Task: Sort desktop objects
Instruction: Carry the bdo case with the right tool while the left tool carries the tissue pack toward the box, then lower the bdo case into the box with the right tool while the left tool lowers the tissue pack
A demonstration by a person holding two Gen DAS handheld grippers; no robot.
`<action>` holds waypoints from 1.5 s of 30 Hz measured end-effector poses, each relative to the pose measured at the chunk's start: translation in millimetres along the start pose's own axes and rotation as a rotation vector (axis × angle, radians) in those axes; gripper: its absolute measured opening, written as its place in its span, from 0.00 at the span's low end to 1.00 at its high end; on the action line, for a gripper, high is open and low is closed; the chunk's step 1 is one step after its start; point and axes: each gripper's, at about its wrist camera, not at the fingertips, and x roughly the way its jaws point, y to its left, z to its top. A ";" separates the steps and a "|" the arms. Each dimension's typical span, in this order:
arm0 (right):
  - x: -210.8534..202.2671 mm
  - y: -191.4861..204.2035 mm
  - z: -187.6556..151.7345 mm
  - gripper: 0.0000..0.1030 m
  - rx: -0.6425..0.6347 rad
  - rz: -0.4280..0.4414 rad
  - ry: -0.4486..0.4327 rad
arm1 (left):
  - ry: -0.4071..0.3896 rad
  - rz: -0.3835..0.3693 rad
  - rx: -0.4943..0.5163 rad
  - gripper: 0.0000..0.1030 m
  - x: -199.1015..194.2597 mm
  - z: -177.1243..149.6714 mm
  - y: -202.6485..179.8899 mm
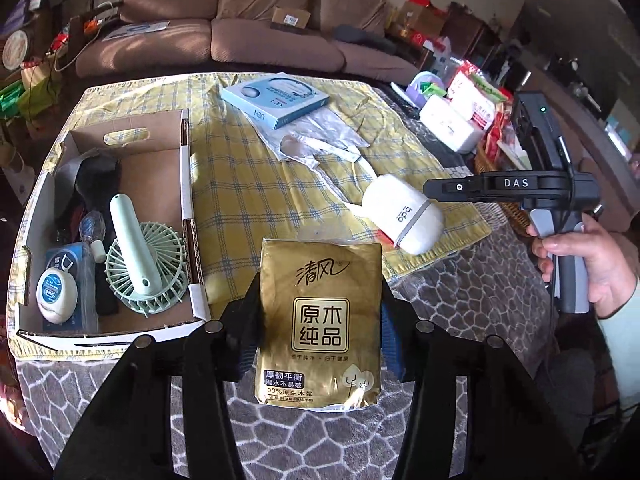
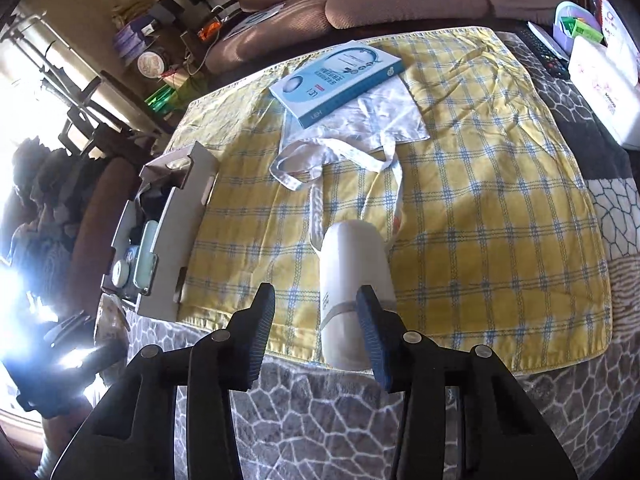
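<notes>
Fan (image 1: 144,256) and floss (image 1: 56,292) sit boxed; left fingers (image 1: 256,320) clamp the tissue pack (image 1: 320,320); right fingers (image 2: 376,340) gape, empty, by the white case (image 2: 354,276).

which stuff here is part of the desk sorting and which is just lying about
Part of the job:
- gold tissue pack, clamped in the left tongs
- white oval gadget on the cloth
- blue flat box
- white cloth bag
- cardboard box holding the green fan

Lying about:
- sofa
- clutter beside the yellow cloth
</notes>
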 end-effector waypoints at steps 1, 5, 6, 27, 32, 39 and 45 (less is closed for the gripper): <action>0.7 0.9 -1.3 0.43 -0.004 -0.038 -0.005 | 0.001 0.001 -0.002 0.46 -0.8 -1.9 1.0; 1.0 -5.0 -4.1 0.83 -0.011 -0.197 -0.049 | 0.000 0.003 -0.008 0.46 -4.2 -8.3 2.9; 2.6 -5.7 -3.8 0.83 -0.020 -0.228 -0.055 | 0.000 0.003 -0.009 0.46 -4.1 -8.4 3.0; 56.9 16.7 -6.9 0.75 -0.338 -0.325 0.013 | -0.023 -0.006 -0.028 0.46 -9.4 9.2 22.3; 36.3 75.5 19.9 0.75 -0.364 -0.201 -0.046 | -0.070 0.068 -0.068 0.46 -45.7 20.4 70.8; 64.3 187.8 68.7 0.75 -0.444 -0.029 -0.058 | -0.098 0.169 -0.165 0.46 -69.6 27.6 149.5; 134.8 254.1 97.0 0.75 -0.445 -0.011 0.022 | -0.109 0.153 -0.230 0.46 -56.7 25.2 181.3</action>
